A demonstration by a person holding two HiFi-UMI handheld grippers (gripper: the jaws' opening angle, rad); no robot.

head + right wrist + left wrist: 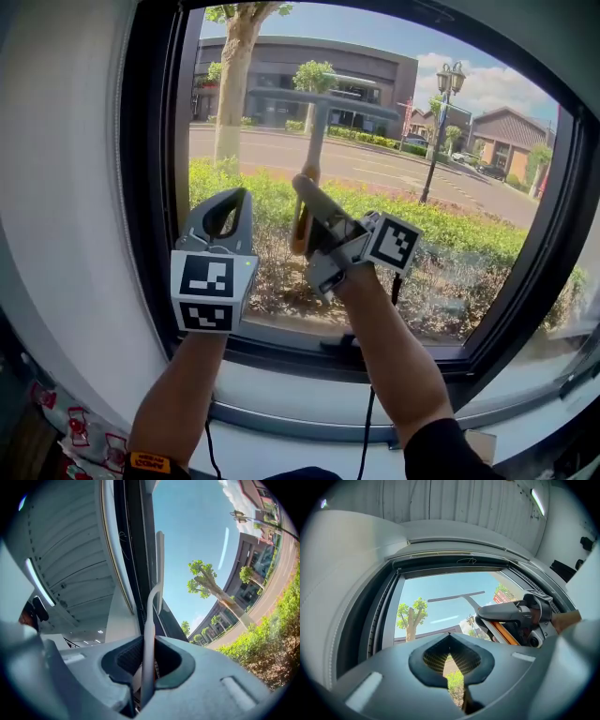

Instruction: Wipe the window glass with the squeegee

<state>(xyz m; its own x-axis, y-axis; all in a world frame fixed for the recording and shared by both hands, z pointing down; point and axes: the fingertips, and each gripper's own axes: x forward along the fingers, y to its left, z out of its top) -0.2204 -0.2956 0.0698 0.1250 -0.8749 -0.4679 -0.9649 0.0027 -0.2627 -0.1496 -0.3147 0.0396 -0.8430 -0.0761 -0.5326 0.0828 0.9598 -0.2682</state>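
The squeegee has a grey T-shaped head (pixel 323 101) pressed flat against the upper window glass (pixel 403 178) and an orange handle (pixel 302 225). My right gripper (pixel 306 193) is shut on that handle, just right of the view's middle. In the right gripper view the grey shaft (pixel 149 634) runs up between the jaws of the right gripper (pixel 146 644) to the blade (pixel 160 564). My left gripper (pixel 240 197) hangs beside it to the left, shut and holding nothing. In the left gripper view, the left gripper (pixel 450 636) has its tips together, with the blade (pixel 456 596) beyond.
A thick black window frame (pixel 150 187) borders the glass, and a white sill (pixel 309 417) lies below. A black cable (pixel 367 427) hangs under my right forearm. A white wall (pixel 66 234) lies to the left. Outside are a tree, a hedge, a road and buildings.
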